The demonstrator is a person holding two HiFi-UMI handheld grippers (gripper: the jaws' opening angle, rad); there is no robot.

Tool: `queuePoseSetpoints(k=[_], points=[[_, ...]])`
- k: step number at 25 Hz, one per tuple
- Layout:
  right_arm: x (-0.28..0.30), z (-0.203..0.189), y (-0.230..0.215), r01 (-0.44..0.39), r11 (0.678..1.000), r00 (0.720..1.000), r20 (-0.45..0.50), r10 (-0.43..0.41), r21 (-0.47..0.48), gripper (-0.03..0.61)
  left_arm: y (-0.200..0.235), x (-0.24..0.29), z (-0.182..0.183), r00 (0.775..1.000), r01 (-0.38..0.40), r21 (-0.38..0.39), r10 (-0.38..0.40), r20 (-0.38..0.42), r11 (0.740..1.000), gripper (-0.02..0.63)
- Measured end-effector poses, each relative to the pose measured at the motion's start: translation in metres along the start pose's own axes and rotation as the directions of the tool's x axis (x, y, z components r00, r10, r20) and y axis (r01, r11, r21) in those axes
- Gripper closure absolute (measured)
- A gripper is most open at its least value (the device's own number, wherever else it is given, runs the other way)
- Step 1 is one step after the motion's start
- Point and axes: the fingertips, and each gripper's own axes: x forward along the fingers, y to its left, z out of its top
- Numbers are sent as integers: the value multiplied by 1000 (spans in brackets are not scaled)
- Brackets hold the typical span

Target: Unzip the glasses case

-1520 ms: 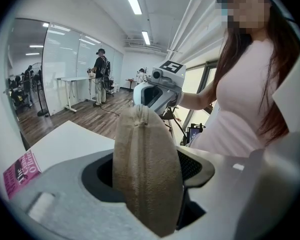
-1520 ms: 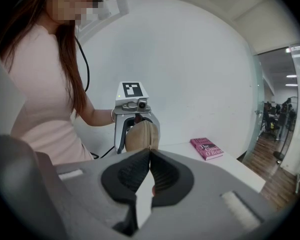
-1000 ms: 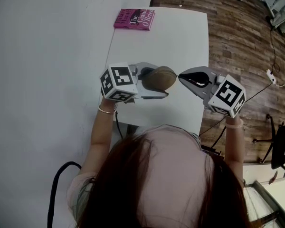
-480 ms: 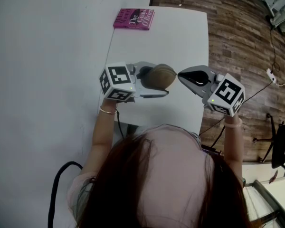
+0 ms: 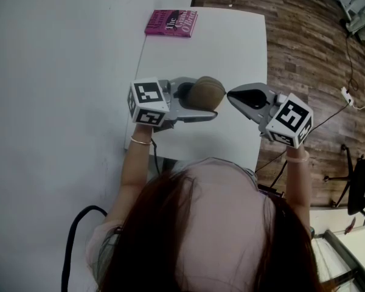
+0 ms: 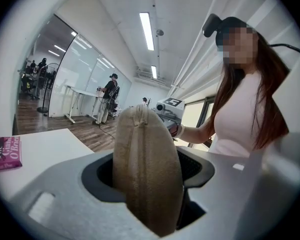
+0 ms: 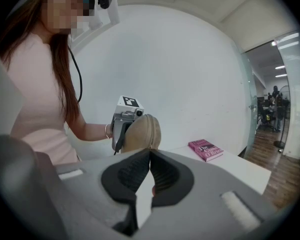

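A tan zipped glasses case [image 5: 205,93] is held above the white table [image 5: 231,41], and my left gripper [image 5: 208,101] is shut on it. In the left gripper view the case [image 6: 145,169] stands on edge between the jaws, zip seam facing me. My right gripper [image 5: 231,95] is shut, its tips right at the case's right end. In the right gripper view the closed pads [image 7: 150,154] meet just below the case [image 7: 141,132]. I cannot tell whether the pads pinch anything. The right gripper [image 6: 169,106] shows behind the case in the left gripper view.
A pink book [image 5: 172,24] lies at the table's far left corner. Wooden floor [image 5: 316,47] runs along the table's right side, with a dark stand [image 5: 359,187] and a cable on it. A black cable [image 5: 79,224] hangs at my lower left.
The left gripper has rolled a little and lifted the case slightly toward the far side. The right gripper has kept its place, jaws still shut.
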Motion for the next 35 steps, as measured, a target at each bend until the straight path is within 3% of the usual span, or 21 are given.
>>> queuePoseSetpoints(k=[15,24,35], points=[[2,4,-1,1,999,999,45,-2,39,573,4,-6,14,986,28,-83,-14,167,996,313],[7,2,1,-3,999,999,47,1,49,573,10,-14,27,952,56,-133,-13,305,990,313],[10,0,-5,13,998,999,47,-16,59,573,19,-17,28,931,60,-170,6,364,984,313]])
